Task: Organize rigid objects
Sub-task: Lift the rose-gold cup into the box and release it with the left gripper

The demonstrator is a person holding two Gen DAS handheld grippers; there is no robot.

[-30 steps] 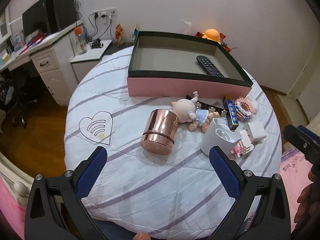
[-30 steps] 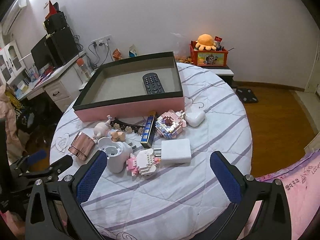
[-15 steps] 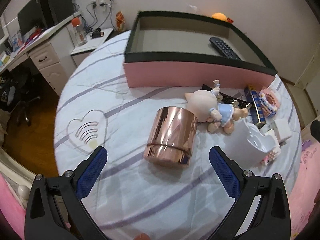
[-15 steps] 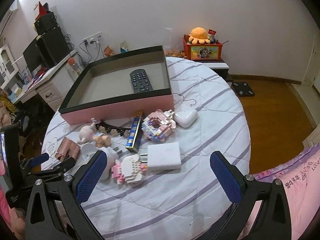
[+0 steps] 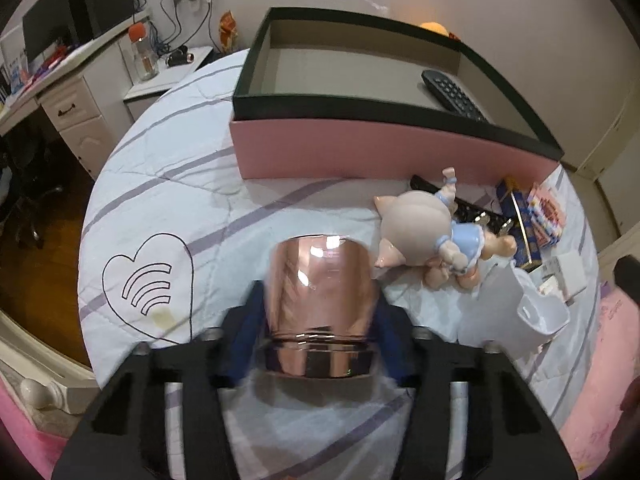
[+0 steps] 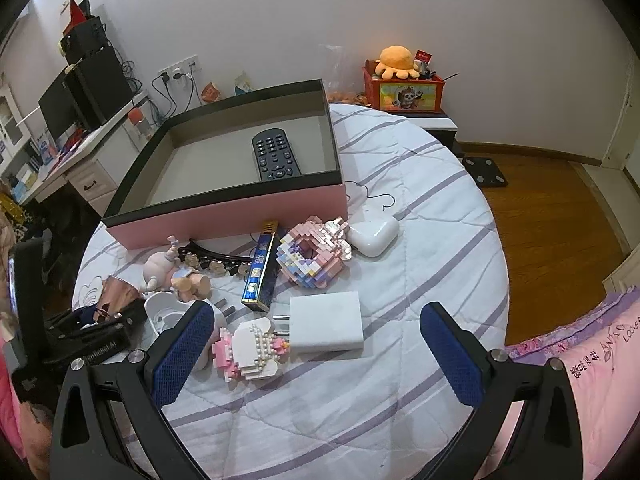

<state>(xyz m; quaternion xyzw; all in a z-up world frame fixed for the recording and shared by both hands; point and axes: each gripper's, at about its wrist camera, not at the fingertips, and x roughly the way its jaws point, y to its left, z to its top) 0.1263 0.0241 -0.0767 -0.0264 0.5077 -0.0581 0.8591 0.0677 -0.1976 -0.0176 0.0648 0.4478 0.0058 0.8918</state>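
We have the left gripper (image 5: 320, 320) clamped, as far as the blur lets us judge, on the rose-gold cup (image 5: 319, 304) lying with its long axis pointing straight ahead toward the pink box (image 5: 380, 152) beyond, while our right gripper (image 6: 316, 356) hangs wide open.

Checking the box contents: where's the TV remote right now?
The TV remote lies inside the pink box, against its right wall, keypad up; in the left wrist view it sits in the box's far right corner.
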